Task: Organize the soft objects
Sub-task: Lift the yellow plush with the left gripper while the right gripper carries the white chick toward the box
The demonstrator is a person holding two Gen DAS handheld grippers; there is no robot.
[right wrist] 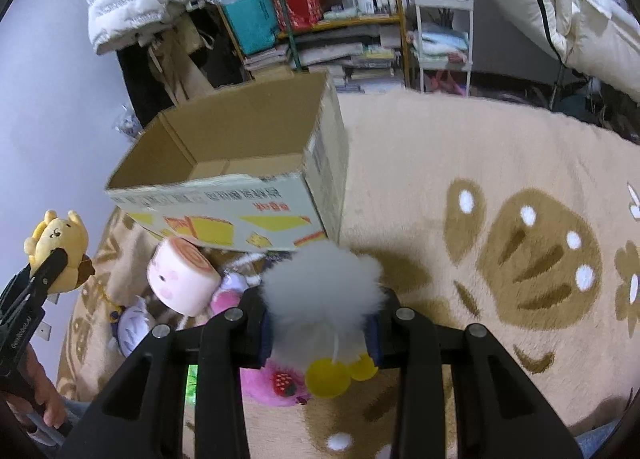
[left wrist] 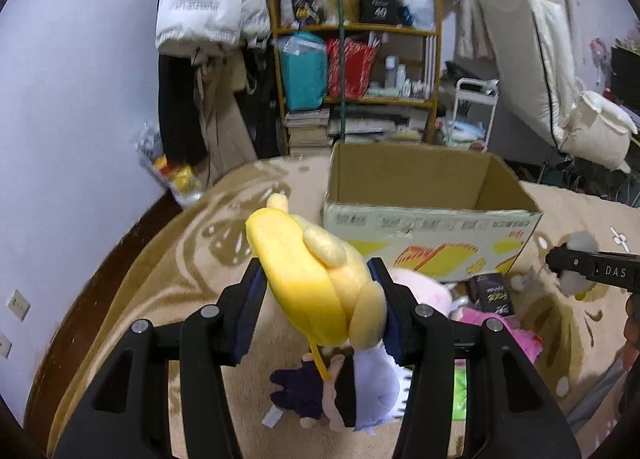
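My left gripper (left wrist: 318, 299) is shut on a yellow plush toy (left wrist: 308, 279) and holds it above the blanket; it also shows in the right wrist view (right wrist: 60, 247). My right gripper (right wrist: 320, 319) is shut on a white fluffy pom-pom toy (right wrist: 320, 283) with yellow feet; that gripper shows at the right of the left wrist view (left wrist: 560, 263). An open, empty cardboard box (left wrist: 424, 195) stands just beyond both grippers, also in the right wrist view (right wrist: 240, 163). Below lie a purple-and-white doll (left wrist: 340, 395), a pink round plush (right wrist: 180, 279) and a pink strawberry plush (right wrist: 276, 383).
A beige patterned blanket (right wrist: 480, 187) covers the bed. A cluttered wooden shelf (left wrist: 356, 71), hanging coats (left wrist: 208, 11), a white cart (right wrist: 444, 35) and an upright mattress (left wrist: 532, 51) stand behind. A small dark packet (left wrist: 490, 291) lies by the box.
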